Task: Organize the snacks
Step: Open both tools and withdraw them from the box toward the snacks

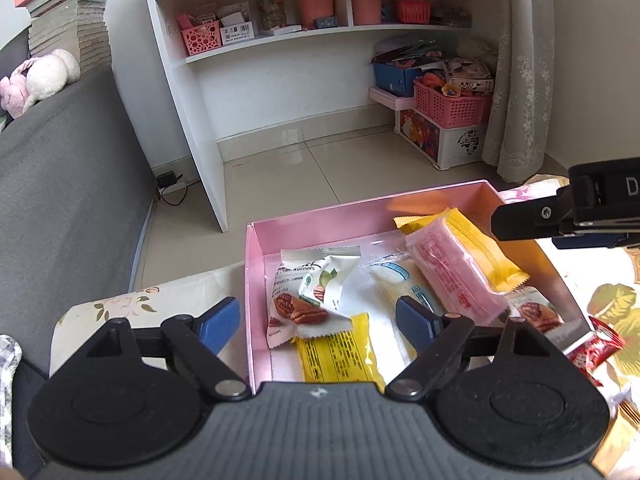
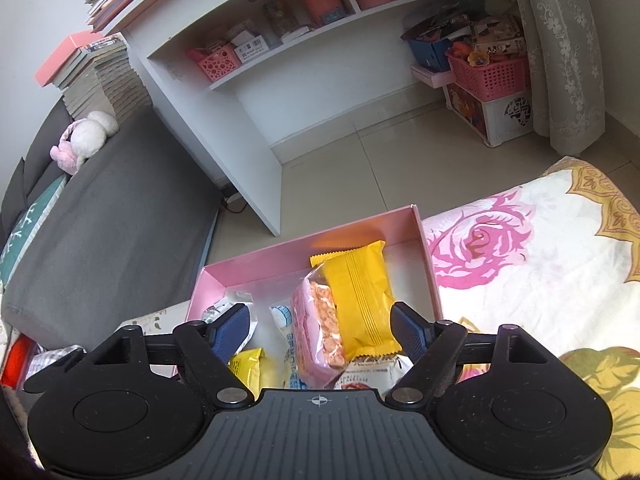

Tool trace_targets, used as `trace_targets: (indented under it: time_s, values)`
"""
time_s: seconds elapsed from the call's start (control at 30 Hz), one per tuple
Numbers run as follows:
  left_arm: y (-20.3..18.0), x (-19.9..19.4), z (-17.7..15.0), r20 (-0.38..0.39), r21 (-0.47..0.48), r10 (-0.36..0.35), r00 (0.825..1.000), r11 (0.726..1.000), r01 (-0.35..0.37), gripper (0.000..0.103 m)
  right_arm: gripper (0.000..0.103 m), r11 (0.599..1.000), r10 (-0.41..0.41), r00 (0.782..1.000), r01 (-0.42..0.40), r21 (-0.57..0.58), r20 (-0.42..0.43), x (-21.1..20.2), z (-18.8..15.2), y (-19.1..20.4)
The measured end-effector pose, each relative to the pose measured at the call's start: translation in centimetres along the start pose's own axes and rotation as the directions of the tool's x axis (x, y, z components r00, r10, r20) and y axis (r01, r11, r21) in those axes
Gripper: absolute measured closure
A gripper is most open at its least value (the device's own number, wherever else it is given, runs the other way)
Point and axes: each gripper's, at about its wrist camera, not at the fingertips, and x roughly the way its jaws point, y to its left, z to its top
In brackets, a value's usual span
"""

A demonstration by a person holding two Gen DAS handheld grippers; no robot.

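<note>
Both tongs, left (image 1: 316,322) and right (image 2: 318,330), gape wide over the snacks (image 1: 460,268) in the box (image 1: 256,264), holding nothing.

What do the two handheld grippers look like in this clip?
Both match: the left gripper and right gripper have a ribbed dark grey body with a small crosshair mark, two round black discs, black linkage arms with silver pivot bolts, and blue textured finger pads. No cables, hands or sleeves show.

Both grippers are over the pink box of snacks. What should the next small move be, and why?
Probably send the left gripper to the red-wrapped snack lying outside the pink box on the floral cloth. Both grippers are open and empty, and that snack seems not yet boxed.
</note>
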Motion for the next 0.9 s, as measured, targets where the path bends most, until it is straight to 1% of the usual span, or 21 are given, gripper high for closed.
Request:
trace_targets:
  time_s: [0.07, 0.23, 0.33, 0.43, 0.57, 0.67, 0.77, 0.9]
  values:
    - [-0.1, -0.8, -0.4, 0.001, 0.002, -0.007, 1.000, 1.000, 0.007, 0.015, 0.019, 1.000, -0.005, 1.000, 0.005, -0.012, 0.004, -0.9, -0.2, 0.2]
    - [-0.1, -2.8, -1.3, -0.007, -0.009, -0.025, 1.000, 1.000, 0.025, 0.010, 0.014, 0.999, -0.015, 1.000, 0.016, -0.041, 0.017, -3.2, -1.0, 0.5]
    - [-0.3, -3.7, -2.1, -0.018, -0.009, -0.035, 0.999, 0.999, 0.034, 0.007, 0.011, 0.999, -0.009, 1.000, 0.010, -0.049, 0.020, -4.5, -1.6, 0.8]
    - [-0.5, -4.5, -3.0, -0.024, -0.008, -0.040, 0.999, 0.999, 0.040, 0.005, 0.008, 0.998, 0.002, 1.000, -0.001, -0.066, 0.017, -5.5, -2.6, 1.1]
    - [-0.5, -5.7, -4.3, -0.023, -0.021, -0.032, 0.999, 0.999, 0.031, 0.004, 0.008, 0.994, -0.013, 1.000, 0.015, -0.112, 0.018, -6.8, -4.0, 1.6]
    - [-0.3, -6.4, -5.3, -0.031, -0.047, -0.045, 0.999, 0.998, 0.043, 0.003, 0.008, 0.991, -0.024, 1.000, 0.027, -0.131, 0.019, -7.6, -5.0, 1.8]
    - [-0.3, -6.9, -6.2, -0.042, -0.048, -0.045, 0.998, 0.998, 0.043, 0.003, 0.007, 0.992, -0.023, 1.000, 0.024, -0.125, 0.015, -8.3, -6.1, 1.6]
    - [-0.6, -8.0, -7.4, -0.041, -0.027, -0.042, 0.998, 0.999, 0.041, 0.003, 0.007, 0.994, -0.024, 1.000, 0.024, -0.104, 0.007, -8.9, -7.3, 1.2]
